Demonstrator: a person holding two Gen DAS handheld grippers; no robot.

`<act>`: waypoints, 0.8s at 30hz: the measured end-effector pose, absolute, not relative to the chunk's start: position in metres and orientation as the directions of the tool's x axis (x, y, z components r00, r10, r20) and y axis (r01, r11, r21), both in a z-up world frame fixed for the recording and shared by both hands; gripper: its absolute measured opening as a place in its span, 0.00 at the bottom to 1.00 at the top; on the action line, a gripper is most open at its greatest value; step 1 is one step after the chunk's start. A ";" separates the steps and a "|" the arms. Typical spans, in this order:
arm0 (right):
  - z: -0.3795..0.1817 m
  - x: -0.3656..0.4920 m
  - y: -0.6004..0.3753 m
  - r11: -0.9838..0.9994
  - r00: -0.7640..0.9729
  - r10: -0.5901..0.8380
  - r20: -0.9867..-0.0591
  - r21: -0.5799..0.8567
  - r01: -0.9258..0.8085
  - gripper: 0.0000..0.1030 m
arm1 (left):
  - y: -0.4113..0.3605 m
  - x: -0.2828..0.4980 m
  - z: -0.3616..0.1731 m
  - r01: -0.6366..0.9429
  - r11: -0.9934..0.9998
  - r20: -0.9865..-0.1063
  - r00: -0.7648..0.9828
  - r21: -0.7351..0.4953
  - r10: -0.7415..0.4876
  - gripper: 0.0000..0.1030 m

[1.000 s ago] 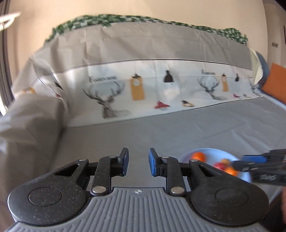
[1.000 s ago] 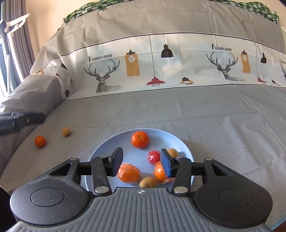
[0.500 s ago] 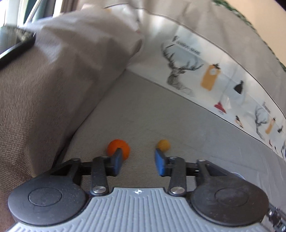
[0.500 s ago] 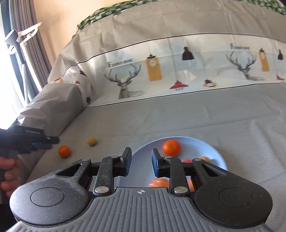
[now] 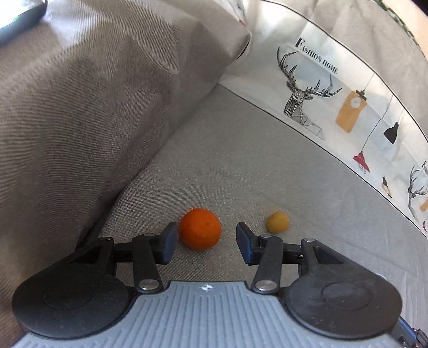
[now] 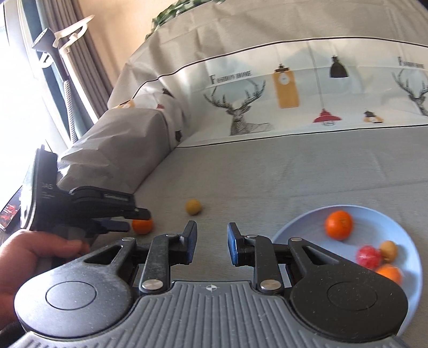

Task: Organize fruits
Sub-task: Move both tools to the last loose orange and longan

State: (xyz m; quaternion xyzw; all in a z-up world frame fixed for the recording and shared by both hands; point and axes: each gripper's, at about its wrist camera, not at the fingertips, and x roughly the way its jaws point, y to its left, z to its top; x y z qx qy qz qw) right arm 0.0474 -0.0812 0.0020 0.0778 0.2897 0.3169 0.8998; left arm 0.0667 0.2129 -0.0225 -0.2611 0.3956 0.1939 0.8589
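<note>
An orange tangerine (image 5: 200, 229) lies on the grey sofa seat, just ahead of my left gripper (image 5: 206, 242), which is open with the fruit near its left finger. A small yellow fruit (image 5: 277, 221) lies to its right. In the right wrist view the left gripper (image 6: 128, 219) reaches the tangerine (image 6: 143, 225), and the yellow fruit (image 6: 193, 206) lies beyond. My right gripper (image 6: 210, 242) is open and empty above the seat. A light blue plate (image 6: 302, 222) at the right holds a tangerine (image 6: 338, 224), a red fruit (image 6: 368, 257) and other fruits.
A grey covered armrest (image 5: 93, 107) rises close on the left of the loose fruits. The sofa back (image 6: 294, 93) carries a cover printed with deer and lamps. A dark phone (image 5: 18, 18) lies on the armrest top. Curtains (image 6: 80, 67) hang at the far left.
My left gripper has moved closer to the loose tangerine and opened wider. My right gripper has swung left away from the plate, which now sits at the right edge.
</note>
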 end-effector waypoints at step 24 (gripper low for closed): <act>-0.047 0.125 0.056 0.793 0.656 0.546 -0.521 0.068 -0.605 0.38 | 0.223 0.071 -0.027 -0.545 0.756 -0.774 0.627 -0.362 0.081 0.38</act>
